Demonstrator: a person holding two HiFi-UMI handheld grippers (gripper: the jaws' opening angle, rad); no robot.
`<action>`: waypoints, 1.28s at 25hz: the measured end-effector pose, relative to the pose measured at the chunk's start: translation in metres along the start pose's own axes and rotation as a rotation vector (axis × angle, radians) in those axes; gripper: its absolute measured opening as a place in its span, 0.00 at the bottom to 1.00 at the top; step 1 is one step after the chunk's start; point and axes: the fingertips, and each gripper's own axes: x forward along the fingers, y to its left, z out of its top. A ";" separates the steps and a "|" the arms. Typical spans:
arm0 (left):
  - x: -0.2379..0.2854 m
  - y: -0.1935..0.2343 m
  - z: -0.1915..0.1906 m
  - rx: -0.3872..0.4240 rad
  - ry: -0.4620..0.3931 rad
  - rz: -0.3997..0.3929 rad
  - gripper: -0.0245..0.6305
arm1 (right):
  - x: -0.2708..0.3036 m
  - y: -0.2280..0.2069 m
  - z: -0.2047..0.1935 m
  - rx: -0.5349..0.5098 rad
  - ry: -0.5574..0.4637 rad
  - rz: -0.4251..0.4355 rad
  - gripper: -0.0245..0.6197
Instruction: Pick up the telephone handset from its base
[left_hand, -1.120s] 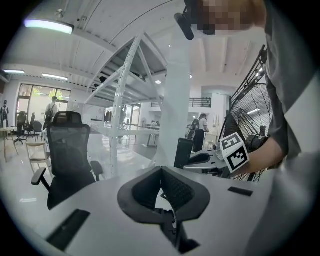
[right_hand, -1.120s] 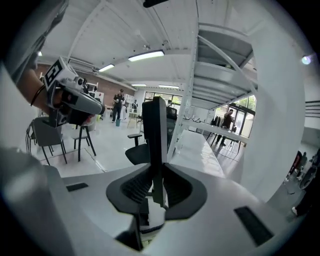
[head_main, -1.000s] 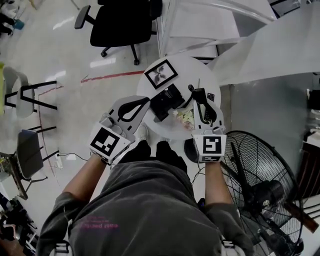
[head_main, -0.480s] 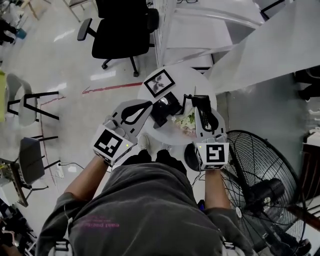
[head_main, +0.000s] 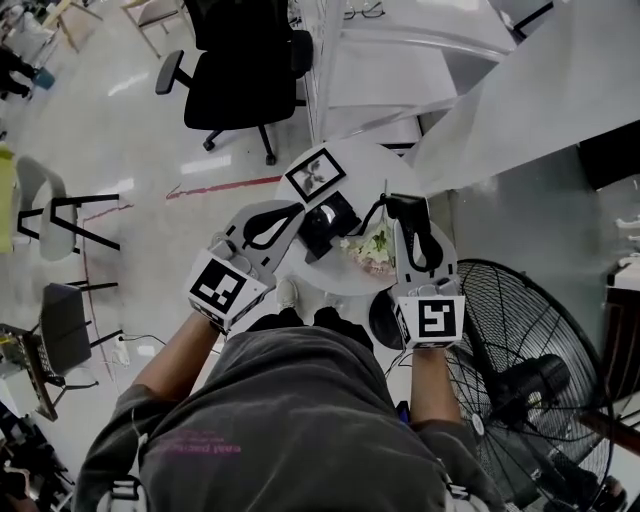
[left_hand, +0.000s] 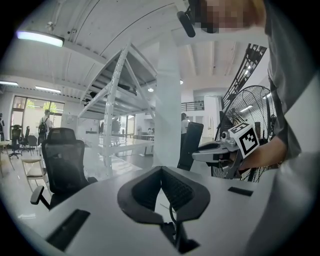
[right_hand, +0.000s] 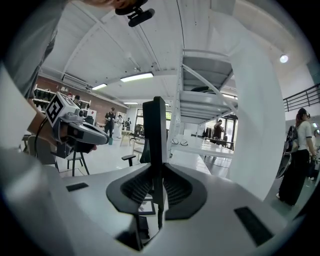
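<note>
Observed handset (right_hand: 155, 130) clamped in right gripper (right_hand: 159, 170) jaws, raised further off base (head_main: 325, 222) on counter (head_main: 372, 160) within the last second; left gripper (left_hand: 161, 171) jaws closed, empty; pickup judged achieved

I get bright, even white light from ceiling strips (left_hand: 39, 38); glare streaks the floor (head_main: 205, 162). Both gripper views bow hard, corners vignetted black; head view crisp.
</note>
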 end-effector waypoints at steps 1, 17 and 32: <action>0.000 -0.001 0.001 0.000 -0.001 -0.001 0.06 | -0.001 0.001 0.001 0.002 -0.002 0.001 0.16; 0.007 -0.013 -0.003 0.001 0.009 -0.002 0.06 | -0.004 0.006 0.000 -0.008 -0.008 0.034 0.16; 0.013 -0.017 -0.006 -0.007 0.022 -0.005 0.06 | -0.002 0.002 -0.008 0.015 0.013 0.038 0.16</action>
